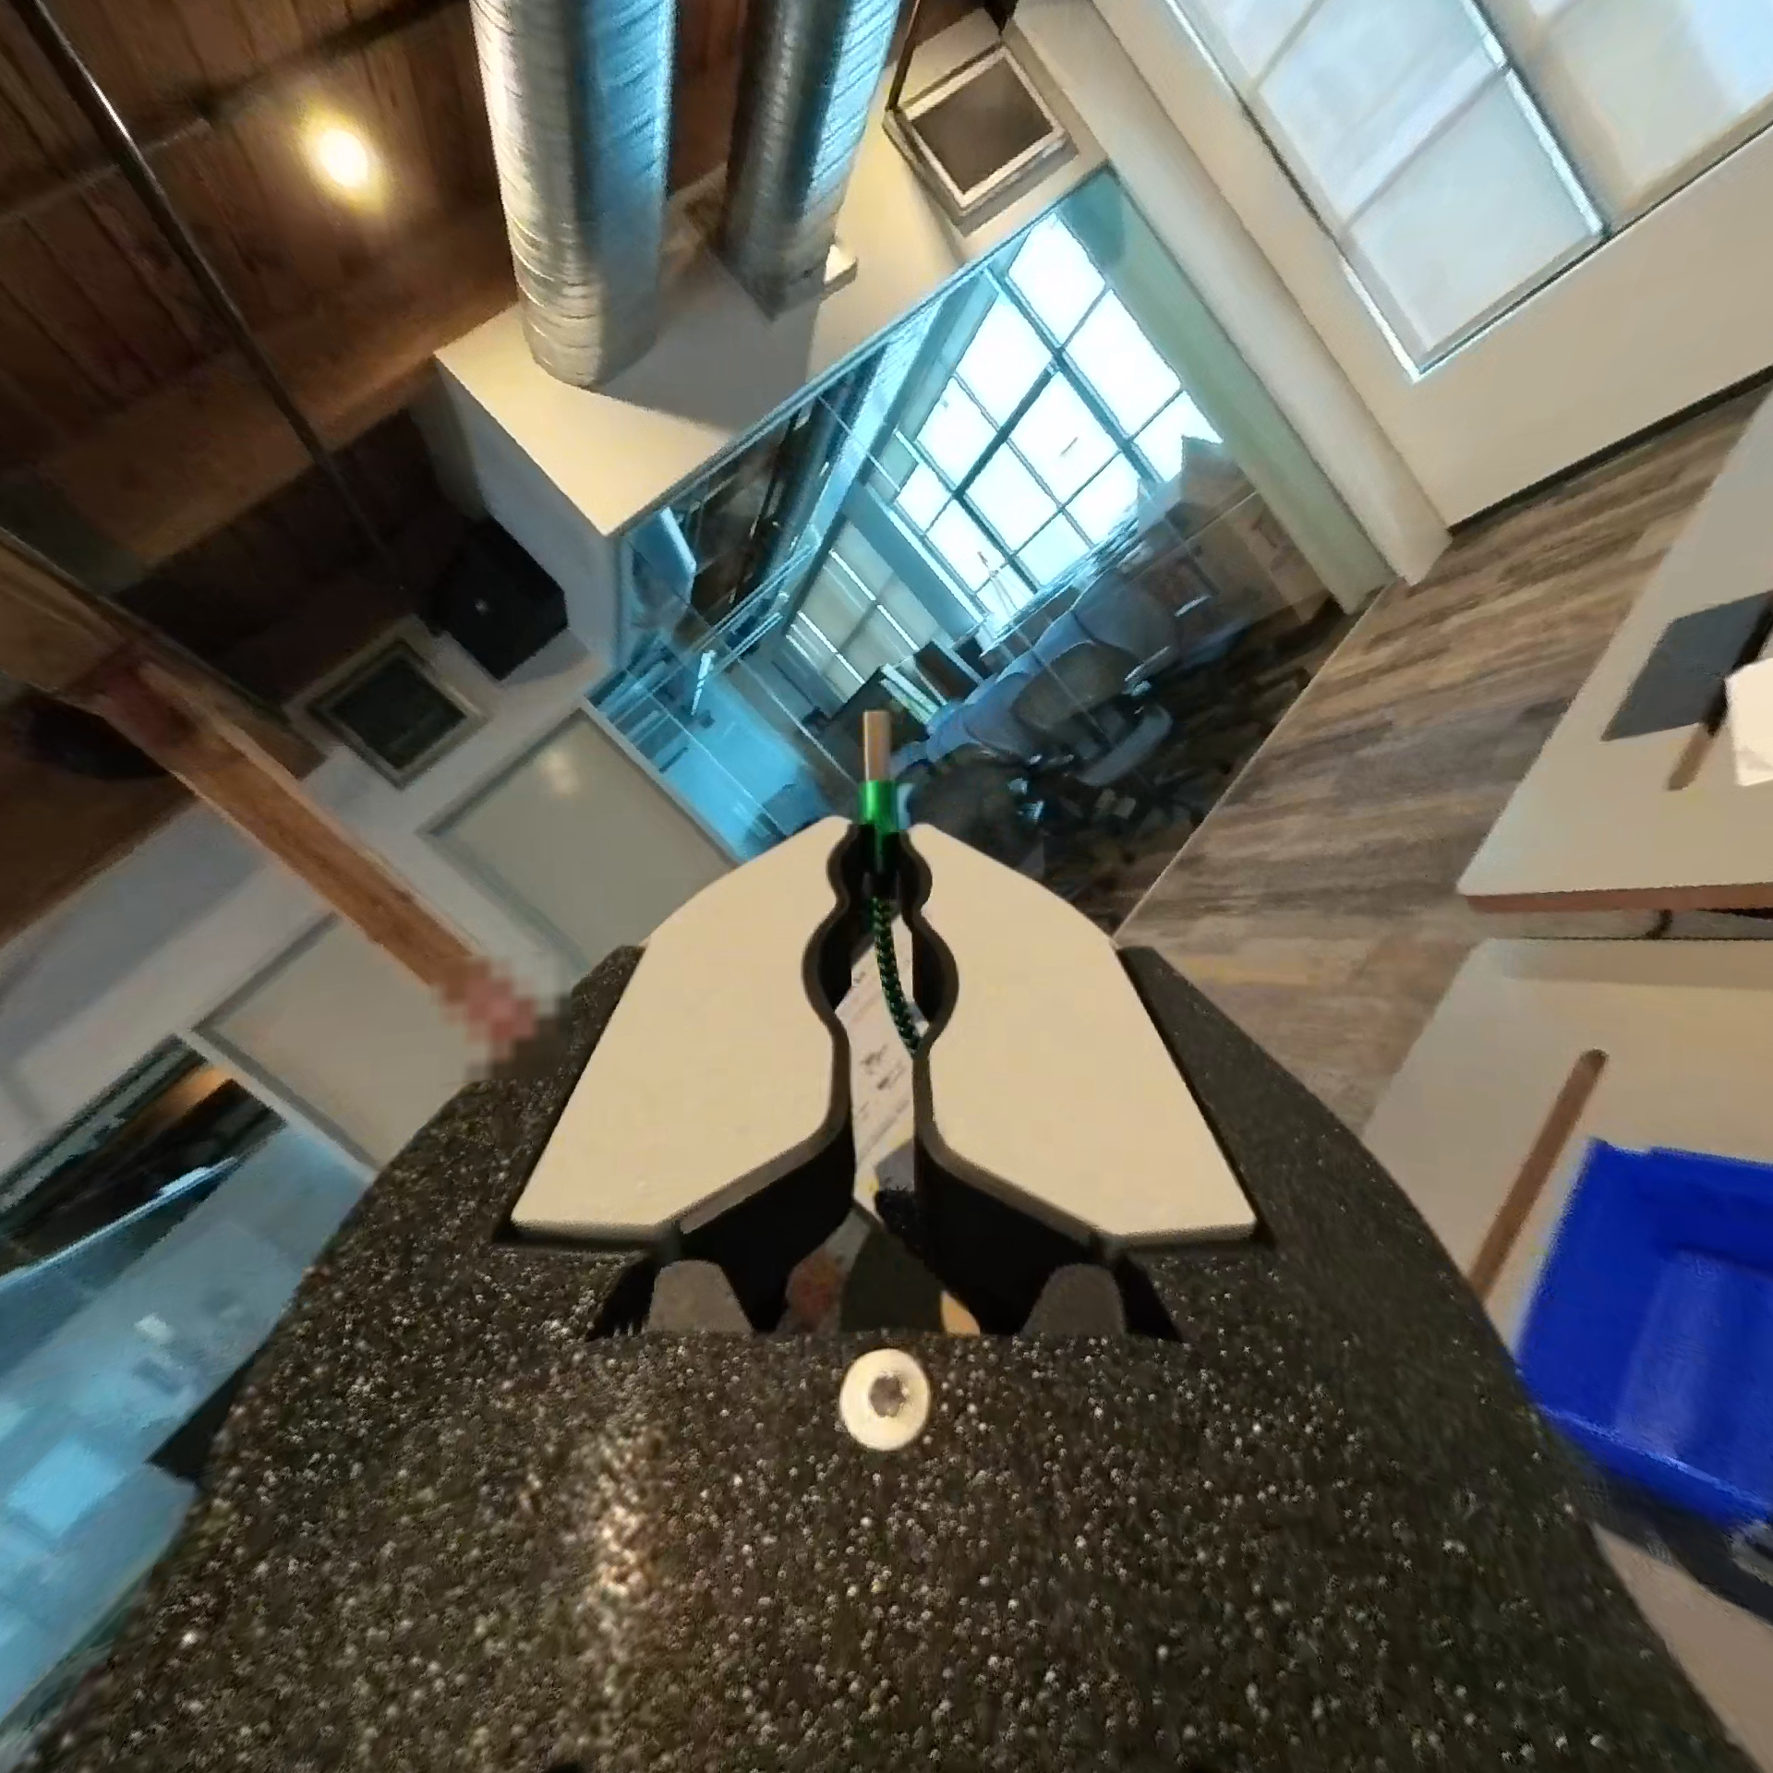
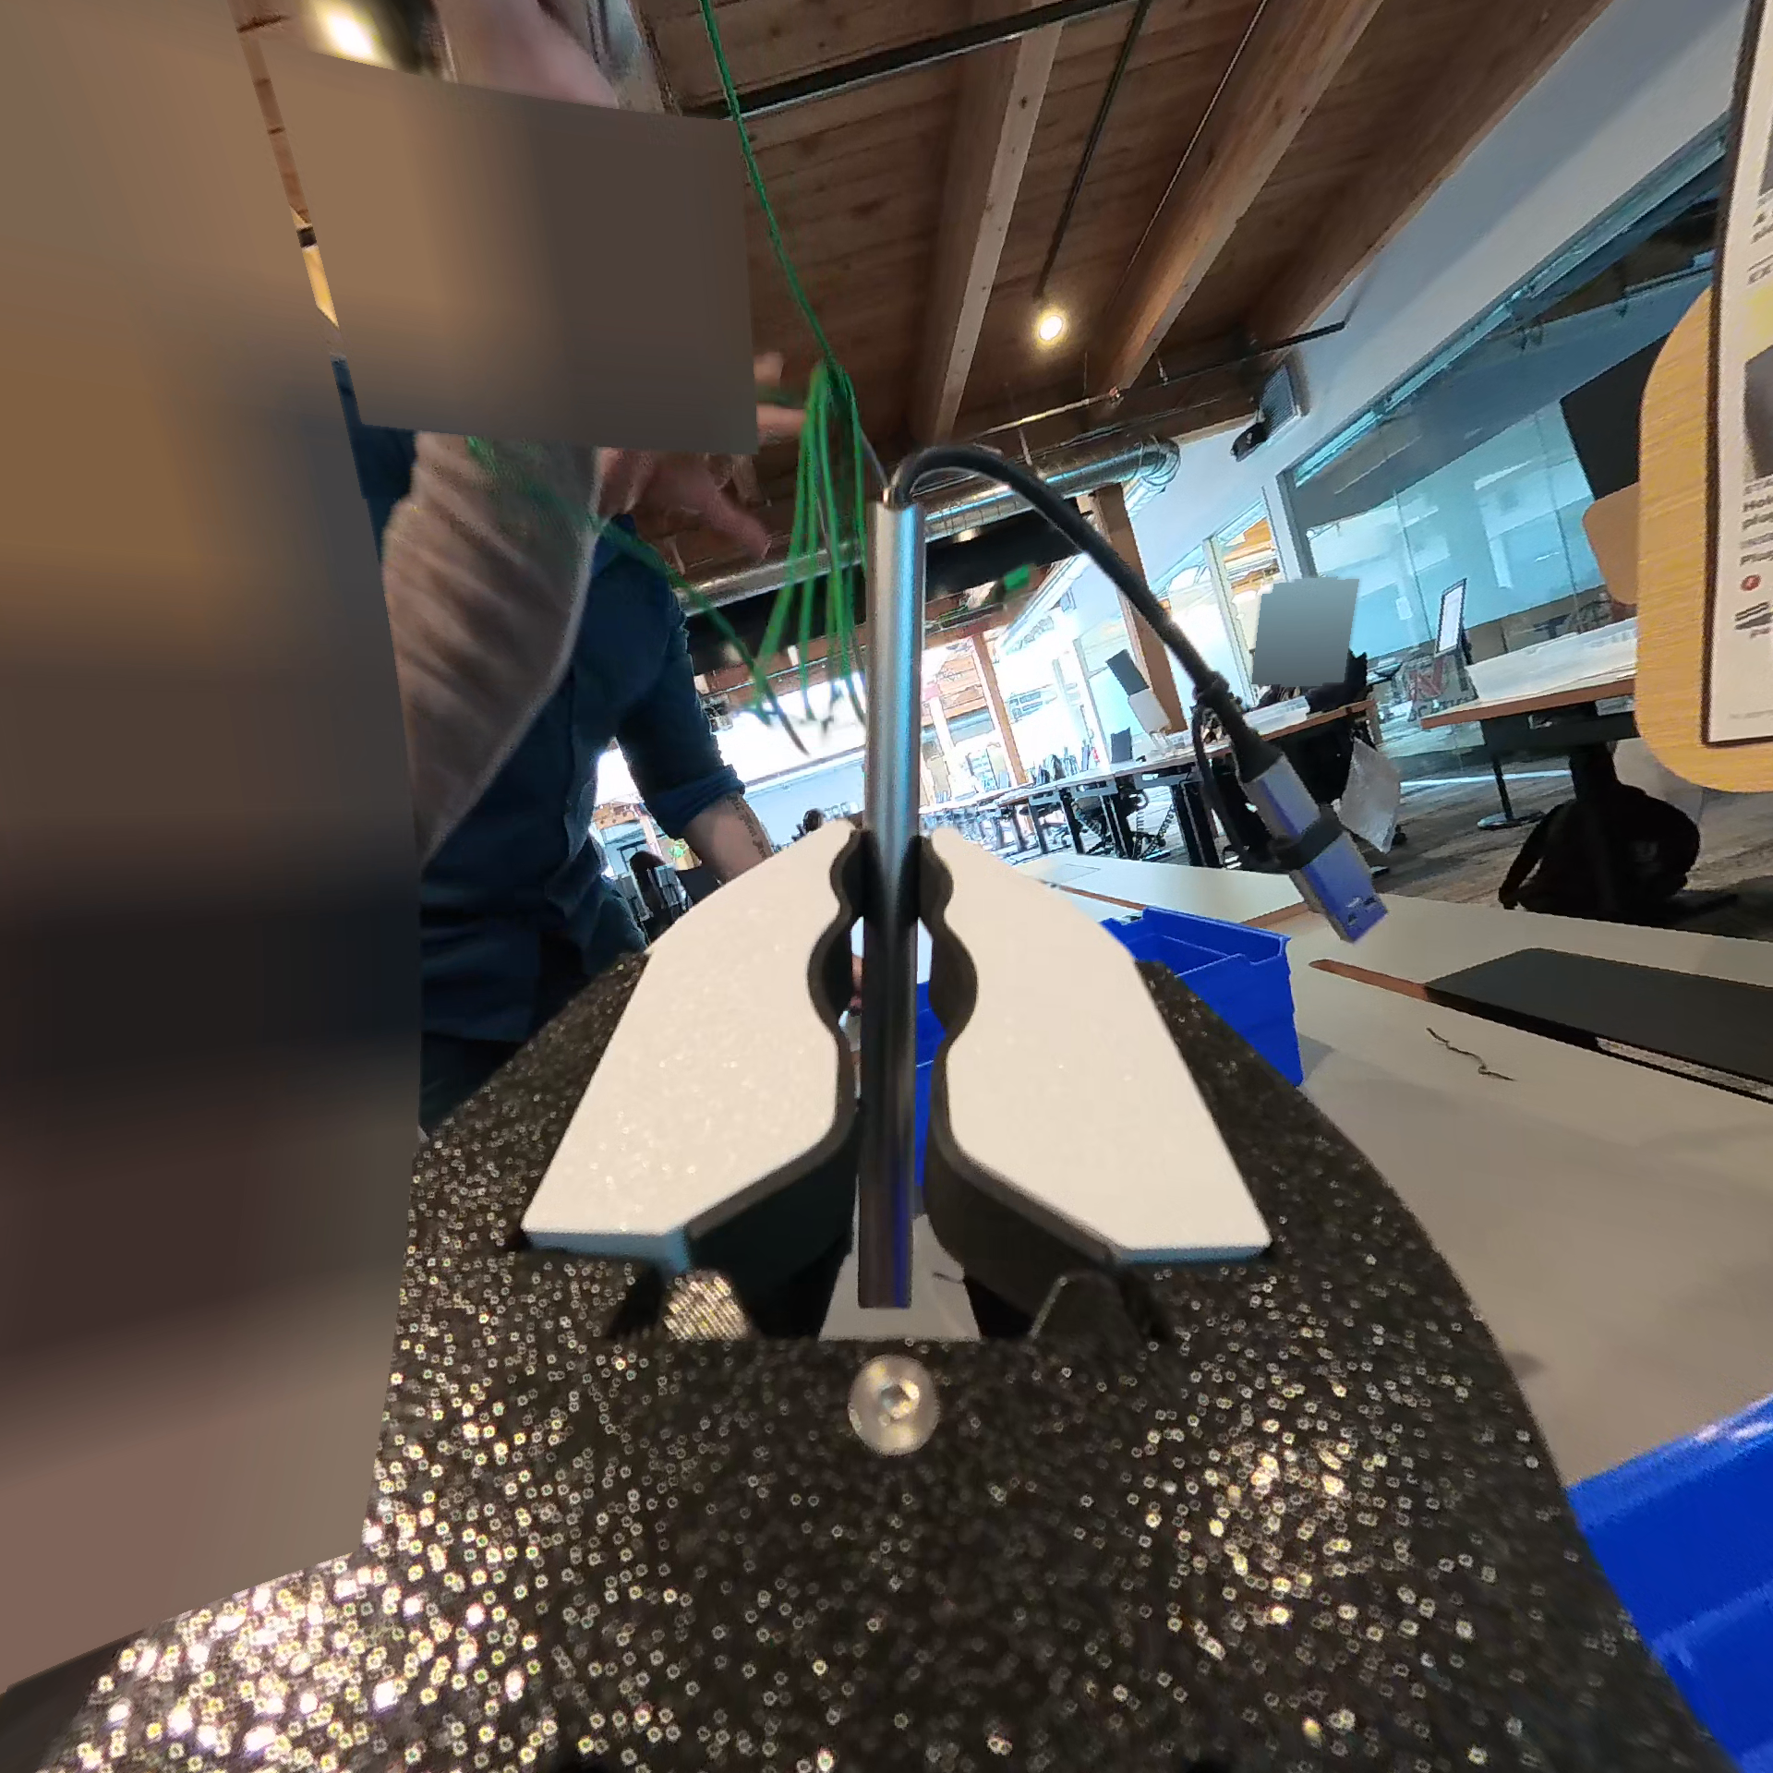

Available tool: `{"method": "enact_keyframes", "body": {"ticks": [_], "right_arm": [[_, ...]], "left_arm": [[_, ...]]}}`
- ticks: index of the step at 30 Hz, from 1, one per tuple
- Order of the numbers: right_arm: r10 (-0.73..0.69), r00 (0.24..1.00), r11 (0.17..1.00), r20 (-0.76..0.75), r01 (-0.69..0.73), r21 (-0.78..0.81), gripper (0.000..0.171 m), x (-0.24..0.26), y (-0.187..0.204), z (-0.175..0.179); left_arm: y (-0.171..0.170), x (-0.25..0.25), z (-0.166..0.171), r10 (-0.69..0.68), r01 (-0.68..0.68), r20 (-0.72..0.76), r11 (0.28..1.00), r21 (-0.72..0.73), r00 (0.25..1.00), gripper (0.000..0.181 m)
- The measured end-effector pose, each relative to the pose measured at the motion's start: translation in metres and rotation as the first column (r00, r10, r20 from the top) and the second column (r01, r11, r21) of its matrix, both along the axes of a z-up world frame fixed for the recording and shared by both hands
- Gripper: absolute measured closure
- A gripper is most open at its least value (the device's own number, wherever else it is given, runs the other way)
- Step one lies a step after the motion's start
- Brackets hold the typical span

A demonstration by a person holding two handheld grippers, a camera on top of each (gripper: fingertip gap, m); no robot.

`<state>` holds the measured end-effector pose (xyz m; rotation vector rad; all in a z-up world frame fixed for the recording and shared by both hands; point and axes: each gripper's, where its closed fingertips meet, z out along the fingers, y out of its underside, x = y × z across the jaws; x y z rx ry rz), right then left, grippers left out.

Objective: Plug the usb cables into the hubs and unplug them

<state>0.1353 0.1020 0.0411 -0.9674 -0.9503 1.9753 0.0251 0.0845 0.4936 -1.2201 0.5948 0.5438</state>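
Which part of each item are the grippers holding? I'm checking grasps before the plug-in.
The left gripper pinches the green braided cable just behind its plug. The right gripper clamps the slim silver hub along its lower body.

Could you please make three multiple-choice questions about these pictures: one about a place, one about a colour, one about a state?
1. Where does the metal tip of the green USB cable sit?
A. past the fingertips of the left gripper
B. inside the blue bin
C. flat on the table

2. What colour is the plug that hangs on the hub's own black cord?
A. red
B. blue
C. yellow

3. In what state is the right gripper?
A. wide open and empty
B. shut on a blue bin
C. shut on the slim silver hub

Answers:
1 A: the tip pokes out beyond the closed fingers.
2 B: its housing is blue, with a grey collar.
3 C: both fingers press against the hub's sides.
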Motion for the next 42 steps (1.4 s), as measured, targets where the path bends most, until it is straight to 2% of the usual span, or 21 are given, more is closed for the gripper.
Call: {"method": "enact_keyframes", "body": {"ticks": [4,12,20,27,37,42], "right_arm": [[-0.010,1.000,1.000,-0.004,0.010,0.002,0.162,0.003,0.002,0.001],[-0.007,1.000,1.000,0.001,0.007,0.005,0.162,0.004,0.002,0.001],[0.042,0.997,0.997,0.069,-0.046,0.062,0.162,-0.015,-0.018,-0.010],[0.044,0.992,0.992,0.121,-0.058,0.108,0.162,-0.033,-0.034,-0.019],[0.030,0.993,0.994,0.113,-0.042,0.103,0.162,-0.031,-0.030,-0.019],[0.017,0.994,0.994,0.109,-0.029,0.106,0.162,-0.029,-0.028,-0.019]], "left_arm": [[0.007,0.005,0.019,0.037,-0.037,-0.010,0.999,0.001,0.999,0.175],[0.020,0.006,0.019,0.071,-0.072,-0.011,0.997,-0.014,0.997,0.175],[0.021,-0.023,-0.019,0.096,-0.091,0.047,0.991,-0.098,0.994,0.174],[0.019,-0.042,-0.026,0.131,-0.122,0.066,0.983,-0.135,0.989,0.174],[0.015,-0.045,0.004,0.208,-0.200,0.055,0.972,-0.121,0.977,0.174],[0.017,-0.038,-0.002,0.203,-0.196,0.038,0.971,-0.137,0.978,0.174]]}}
